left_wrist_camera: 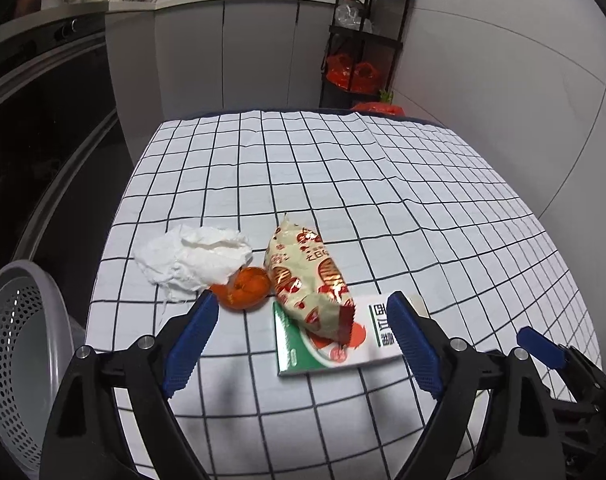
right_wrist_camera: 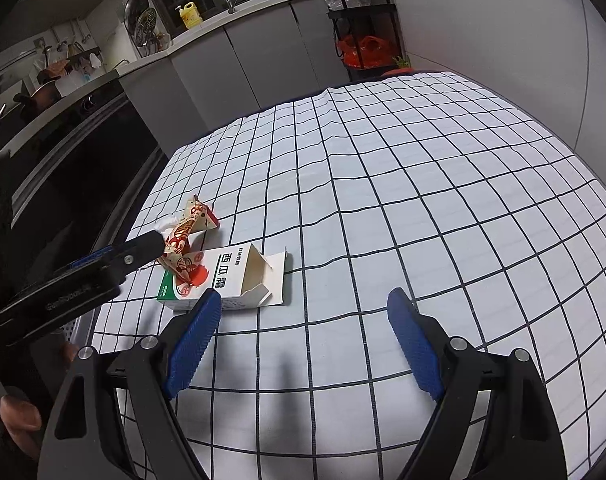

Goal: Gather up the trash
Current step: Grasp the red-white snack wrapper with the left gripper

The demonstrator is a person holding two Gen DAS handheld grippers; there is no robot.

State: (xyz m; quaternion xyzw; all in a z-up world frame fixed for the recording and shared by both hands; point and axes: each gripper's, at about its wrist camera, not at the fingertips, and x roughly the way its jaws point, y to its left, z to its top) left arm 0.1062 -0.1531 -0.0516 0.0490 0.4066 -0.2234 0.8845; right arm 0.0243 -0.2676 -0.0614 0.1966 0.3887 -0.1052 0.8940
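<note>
On the checked tablecloth lie a crumpled white tissue, an orange peel, a beige and red snack wrapper and a white and green carton with an open end. The wrapper rests partly on the carton. My left gripper is open over the near end of this pile, its blue pads standing either side of wrapper and carton without touching them. My right gripper is open over bare cloth just right of the carton. In the right wrist view a black finger of the left gripper hides part of the wrapper.
A grey perforated basket stands low beside the table's left edge. Behind the table are grey kitchen cabinets, a dark oven front and a black shelf with red bags. A person's thumb shows at the lower left.
</note>
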